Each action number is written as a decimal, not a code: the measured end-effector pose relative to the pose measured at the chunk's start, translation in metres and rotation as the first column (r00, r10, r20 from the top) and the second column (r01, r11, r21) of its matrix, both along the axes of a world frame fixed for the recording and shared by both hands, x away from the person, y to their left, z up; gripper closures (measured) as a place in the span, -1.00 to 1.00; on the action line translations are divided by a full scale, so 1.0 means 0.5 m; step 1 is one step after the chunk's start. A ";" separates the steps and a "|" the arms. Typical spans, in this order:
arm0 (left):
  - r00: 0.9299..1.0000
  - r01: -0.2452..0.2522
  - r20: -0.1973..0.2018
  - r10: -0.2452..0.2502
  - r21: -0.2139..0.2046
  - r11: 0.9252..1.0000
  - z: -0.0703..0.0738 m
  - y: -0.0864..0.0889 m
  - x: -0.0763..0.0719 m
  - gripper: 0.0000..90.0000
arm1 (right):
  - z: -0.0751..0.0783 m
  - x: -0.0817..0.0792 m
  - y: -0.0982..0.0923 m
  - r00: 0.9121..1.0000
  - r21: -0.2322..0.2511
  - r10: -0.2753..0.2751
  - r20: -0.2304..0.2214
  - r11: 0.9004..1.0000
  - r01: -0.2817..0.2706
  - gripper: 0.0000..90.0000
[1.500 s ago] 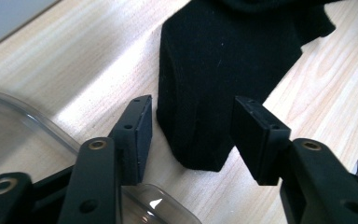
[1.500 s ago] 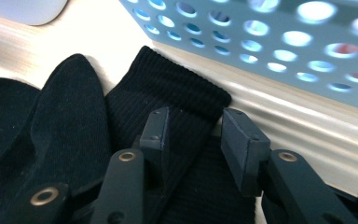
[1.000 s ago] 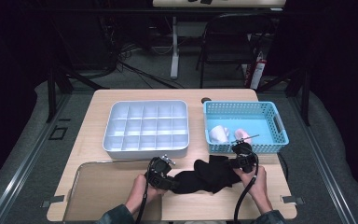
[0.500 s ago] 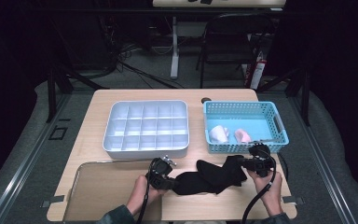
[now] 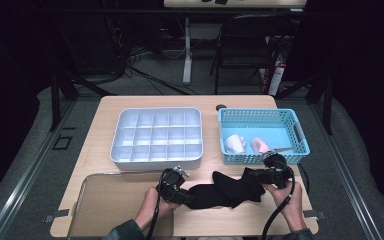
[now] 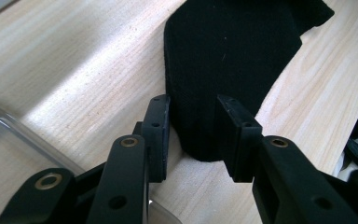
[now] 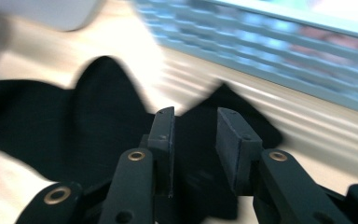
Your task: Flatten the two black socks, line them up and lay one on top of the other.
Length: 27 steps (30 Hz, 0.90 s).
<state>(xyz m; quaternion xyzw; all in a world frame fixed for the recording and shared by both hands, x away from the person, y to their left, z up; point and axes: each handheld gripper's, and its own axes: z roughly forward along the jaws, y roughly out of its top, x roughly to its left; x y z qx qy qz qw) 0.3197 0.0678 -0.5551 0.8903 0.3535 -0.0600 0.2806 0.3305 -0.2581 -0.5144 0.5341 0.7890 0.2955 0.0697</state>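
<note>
Lying flat along the near edge of the wooden table (image 5: 105, 110), a black sock (image 5: 225, 191) stretches between the person's two hands. The left gripper (image 5: 179, 192), held in the person's left hand (image 5: 150, 210), sits at the sock's left end. In the left gripper view its jaws stand a little apart, having just opened, and the rounded end of the sock (image 6: 223, 70) lies between them on the wood; the pads do not seem to press on the cloth. A clear tray (image 5: 105, 200) lies under and beside this hand at the table's near left corner, and its edge (image 6: 9, 133) shows at the lower left of that view.

The right gripper (image 5: 260, 176) is at the sock's right end, held in the right hand (image 5: 282, 192), with its cable trailing back toward the person. The right gripper view is blurred, yet it shows the jaws parted by a narrow gap, having just opened, with the dark sock (image 7: 88, 126) below and between them; whether the pads touch it I cannot tell.

Farther back, a grey compartment tray (image 5: 157, 135) sits at the table's middle. To its right stands a blue basket (image 5: 300, 135) holding a white sock (image 5: 234, 143) and a pink sock (image 5: 260, 145), just beyond the right gripper.
</note>
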 end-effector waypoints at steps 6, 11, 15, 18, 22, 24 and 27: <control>1.000 -0.004 -0.006 0.004 -0.005 1.000 0.002 0.006 0.004 0.43 | -0.031 0.039 0.071 0.990 -0.021 0.120 -0.073 0.992 -0.122 0.45; 1.000 -0.007 -0.014 0.007 -0.008 1.000 0.003 0.007 0.006 0.28 | -0.053 0.053 0.092 0.983 -0.045 0.153 -0.100 0.986 -0.158 0.41; 1.000 -0.017 -0.008 0.017 -0.003 1.000 0.006 0.005 0.005 0.05 | -0.062 0.060 0.103 0.981 -0.083 0.157 -0.117 0.983 -0.167 0.42; 1.000 -0.014 -0.001 0.014 -0.002 1.000 0.008 0.005 0.005 -0.07 | -0.069 0.060 0.109 0.980 -0.105 0.154 -0.126 0.980 -0.167 0.48; 1.000 -0.014 0.000 0.014 -0.005 1.000 0.013 0.006 0.004 -0.21 | -0.075 0.060 0.111 0.978 -0.107 0.154 -0.142 0.980 -0.170 0.59; 1.000 -0.014 0.001 0.014 -0.004 1.000 0.014 0.007 0.004 -0.22 | -0.074 0.059 0.112 0.976 -0.114 0.153 -0.152 0.979 -0.171 0.65; 1.000 -0.015 -0.004 0.015 -0.003 1.000 0.013 0.007 0.003 -0.23 | -0.076 0.059 0.111 0.976 -0.088 0.158 -0.151 0.981 -0.173 0.82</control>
